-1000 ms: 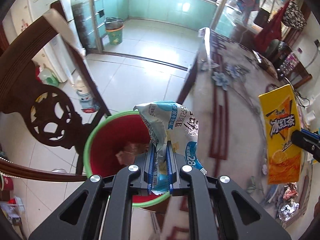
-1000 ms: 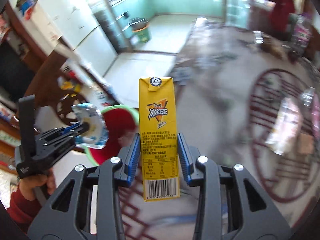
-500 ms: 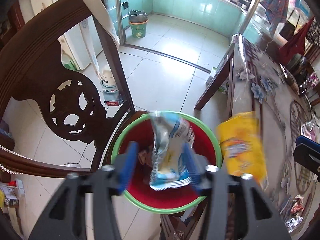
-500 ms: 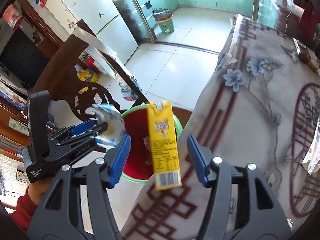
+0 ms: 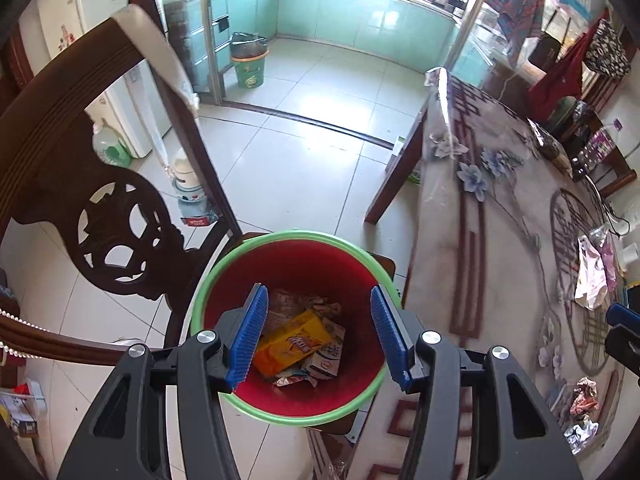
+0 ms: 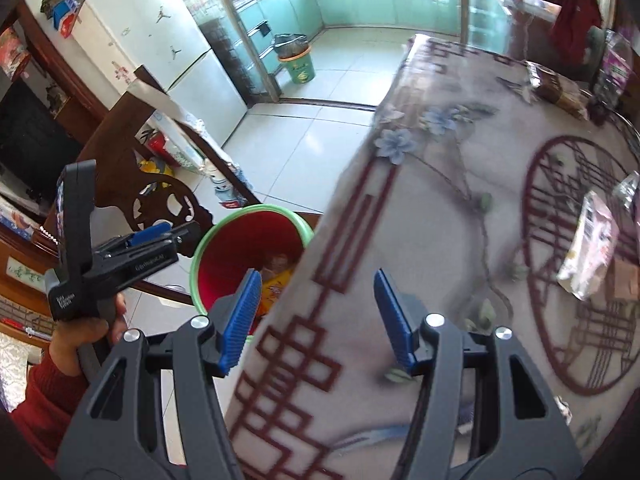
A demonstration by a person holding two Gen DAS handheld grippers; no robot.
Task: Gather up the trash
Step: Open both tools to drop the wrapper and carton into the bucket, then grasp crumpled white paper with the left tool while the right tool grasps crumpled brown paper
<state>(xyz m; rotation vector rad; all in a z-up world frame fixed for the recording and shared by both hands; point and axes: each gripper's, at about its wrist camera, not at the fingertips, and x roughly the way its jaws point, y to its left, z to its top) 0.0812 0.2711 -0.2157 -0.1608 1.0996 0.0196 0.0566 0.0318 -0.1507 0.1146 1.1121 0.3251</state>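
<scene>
A red bin with a green rim [image 5: 280, 240] stands on a chair seat beside the table; it also shows in the right wrist view [image 6: 256, 216]. Inside lie a yellow drink carton [image 5: 294, 342], a blue-white wrapper and other trash. My left gripper [image 5: 318, 338] is open and empty right above the bin. My right gripper [image 6: 318, 318] is open and empty over the table edge, beside the bin. More trash lies on the table: a pink-white wrapper [image 5: 590, 280] and crumpled foil pieces [image 5: 582, 400].
A carved dark wooden chair back [image 5: 100, 208] rises left of the bin. The table with a flowered cloth [image 5: 500, 240] fills the right. A green floor bin [image 5: 249, 66] stands by the kitchen door. A white fridge [image 6: 160, 52] is at the far left.
Both grippers have opened. The blue-white wrapper dropped from the left gripper and the yellow carton from the right gripper; both now lie in the red bin.
</scene>
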